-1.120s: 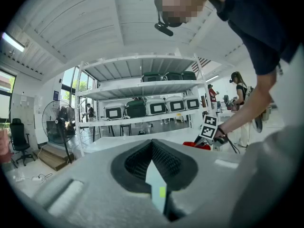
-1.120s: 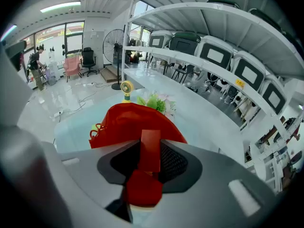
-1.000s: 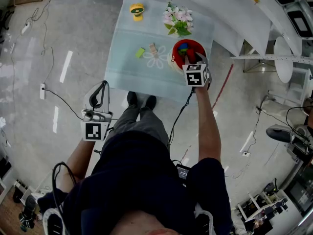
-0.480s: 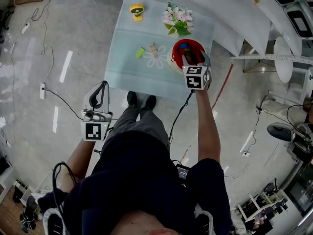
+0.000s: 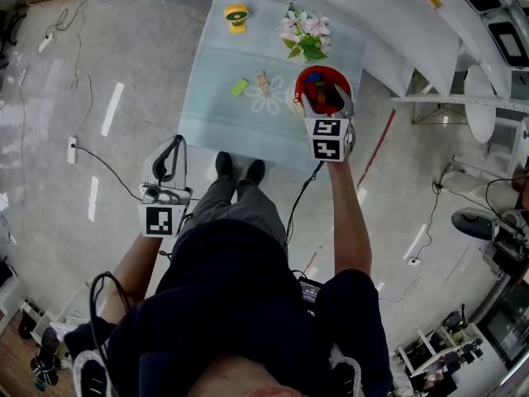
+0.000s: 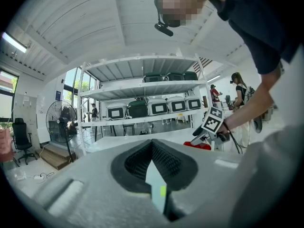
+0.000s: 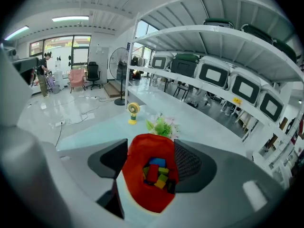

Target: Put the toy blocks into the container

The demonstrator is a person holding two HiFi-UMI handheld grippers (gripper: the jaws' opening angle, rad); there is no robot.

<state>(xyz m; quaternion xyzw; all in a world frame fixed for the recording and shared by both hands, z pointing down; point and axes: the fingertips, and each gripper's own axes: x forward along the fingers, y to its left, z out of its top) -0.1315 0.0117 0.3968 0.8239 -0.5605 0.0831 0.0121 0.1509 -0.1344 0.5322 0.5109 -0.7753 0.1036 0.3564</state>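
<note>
A red container (image 5: 318,77) stands at the right of the pale blue table (image 5: 223,114), with several coloured toy blocks (image 7: 156,171) inside. My right gripper (image 5: 325,98) hovers just above its near rim, open, with nothing between the pads; the right gripper view looks down into the container (image 7: 152,196) between the jaws. A green block (image 5: 240,87) and a wooden block (image 5: 262,83) lie on the cloth left of the container. My left gripper (image 5: 171,151) hangs low at the person's left side, off the table, shut and empty.
A bunch of pink flowers (image 5: 304,38) and a small yellow fan (image 5: 236,13) stand at the table's far side. Cables run over the grey floor (image 5: 99,98) to the left. White shelving (image 5: 430,40) stands to the right of the table.
My right gripper has spread its jaws and risen a little from inside the container. The left gripper has stayed where it was.
</note>
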